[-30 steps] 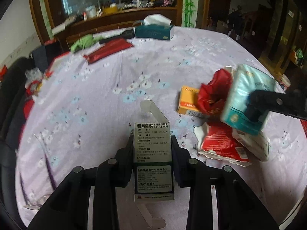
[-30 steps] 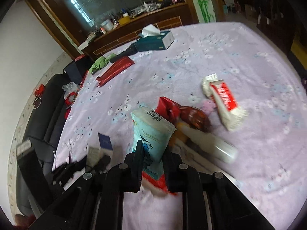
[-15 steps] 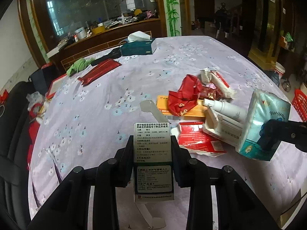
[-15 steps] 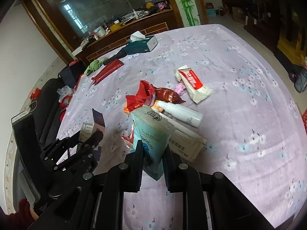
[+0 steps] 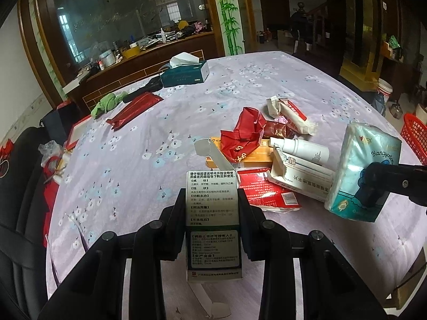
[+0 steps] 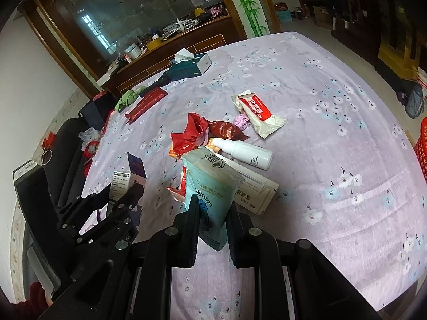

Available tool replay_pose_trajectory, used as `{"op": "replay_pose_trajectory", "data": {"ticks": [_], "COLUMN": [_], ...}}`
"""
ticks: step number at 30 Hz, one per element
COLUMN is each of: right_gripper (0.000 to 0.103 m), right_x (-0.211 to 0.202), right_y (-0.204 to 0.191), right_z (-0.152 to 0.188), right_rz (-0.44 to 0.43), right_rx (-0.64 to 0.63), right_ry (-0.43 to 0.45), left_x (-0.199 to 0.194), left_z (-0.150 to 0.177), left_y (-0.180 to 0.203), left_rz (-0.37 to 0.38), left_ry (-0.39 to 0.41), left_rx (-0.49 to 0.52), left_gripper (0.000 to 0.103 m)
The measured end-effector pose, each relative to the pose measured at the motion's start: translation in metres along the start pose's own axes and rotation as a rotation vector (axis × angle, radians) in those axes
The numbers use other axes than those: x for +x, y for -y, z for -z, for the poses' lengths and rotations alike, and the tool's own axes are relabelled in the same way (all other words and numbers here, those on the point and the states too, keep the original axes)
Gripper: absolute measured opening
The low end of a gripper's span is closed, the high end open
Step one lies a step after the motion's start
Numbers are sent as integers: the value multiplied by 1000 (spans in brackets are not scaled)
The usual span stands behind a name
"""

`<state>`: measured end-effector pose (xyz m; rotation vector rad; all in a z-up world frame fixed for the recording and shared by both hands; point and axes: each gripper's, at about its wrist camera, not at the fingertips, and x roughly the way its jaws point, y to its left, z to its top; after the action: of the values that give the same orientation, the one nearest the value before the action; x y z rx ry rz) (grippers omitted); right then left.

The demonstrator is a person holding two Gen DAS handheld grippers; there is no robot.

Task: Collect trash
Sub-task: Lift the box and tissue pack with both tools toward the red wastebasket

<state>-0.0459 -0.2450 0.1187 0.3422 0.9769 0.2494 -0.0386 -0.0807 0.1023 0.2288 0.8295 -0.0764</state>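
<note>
We see the round tabletop [image 5: 267,85], under a lilac flowered cloth, fill both views. Our left tongs [image 5: 212,200] reach forward over its near edge, held level, clamped on an upright medicine box [image 5: 212,213] with its top flap open. Our right tongs [image 6: 212,208] come in from the right, raised above the cloth, clamped on a pale blue tissue pack [image 6: 210,186] that stands tilted between them.

Against a second ago, both tongs have drawn back toward the near edge and lifted, so the trash pile now lies farther ahead and more of the tabletop shows; the grip on each item is unchanged.

The pile sits near the middle of the tabletop: a long white carton [image 5: 299,173] lies on a flat red packet [image 5: 267,194], a white bottle [image 6: 245,152] lies just beyond it, a crumpled red wrapper [image 5: 245,133] rests on an orange box [image 5: 256,157], and a red-and-white pouch [image 6: 256,112] lies farthest. A teal tissue box [image 5: 186,74] stands at the far edge. A red basket [image 5: 415,136] shows at the far right, off the tabletop.
</note>
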Motion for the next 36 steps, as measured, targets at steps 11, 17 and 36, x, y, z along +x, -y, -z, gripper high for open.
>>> {"op": "replay_pose_trajectory", "data": {"ticks": [11, 17, 36], "right_gripper": [19, 19, 19], "right_x": [-7, -13, -30], "right_y": [5, 7, 22], "right_z": [4, 6, 13], "right_rz": [5, 6, 20], "right_rx": [16, 18, 42], "right_ry": [9, 17, 36], "left_x": [-6, -9, -20], "left_z": [0, -1, -2], "left_y": [7, 12, 32], "left_rz": [8, 9, 20], "left_ry": [10, 17, 37], "left_rx": [13, 22, 52], "left_gripper": [33, 33, 33]}}
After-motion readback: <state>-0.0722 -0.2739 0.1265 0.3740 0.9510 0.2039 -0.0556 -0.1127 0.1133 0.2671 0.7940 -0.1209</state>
